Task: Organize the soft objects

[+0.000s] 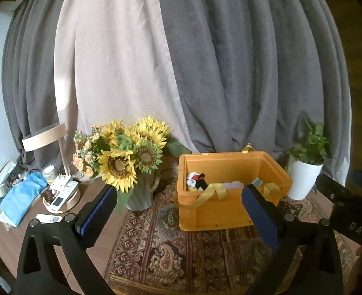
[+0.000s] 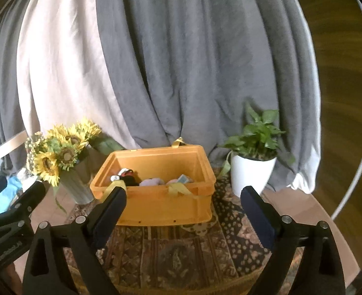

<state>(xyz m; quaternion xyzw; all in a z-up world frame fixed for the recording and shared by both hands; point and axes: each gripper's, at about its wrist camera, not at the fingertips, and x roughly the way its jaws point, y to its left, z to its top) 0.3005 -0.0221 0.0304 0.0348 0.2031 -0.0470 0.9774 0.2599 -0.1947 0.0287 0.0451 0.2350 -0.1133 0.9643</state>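
Observation:
An orange plastic crate [image 1: 230,206] [image 2: 166,204] stands on a patterned rug. Inside lie several soft items: a black, white and red plush [image 1: 197,180] [image 2: 125,175], a pale purple one [image 2: 151,181] and a pinkish one beside a light blue piece [image 2: 183,179]. Yellow fabric straps [image 1: 211,191] [image 2: 178,188] hang over the crate's front rim. My left gripper [image 1: 181,196] is open in front of the crate, nothing between its fingers. My right gripper [image 2: 183,196] is also open and empty, a little back from the crate. The right gripper's body [image 1: 348,206] shows at the left wrist view's right edge.
A vase of sunflowers [image 1: 131,162] [image 2: 63,157] stands left of the crate. A potted green plant in a white pot [image 1: 306,169] [image 2: 252,167] stands to its right. Far left are a tray of small items [image 1: 63,196], blue cloth [image 1: 21,199] and a lamp [image 1: 45,137]. Curtains [image 1: 230,73] hang behind.

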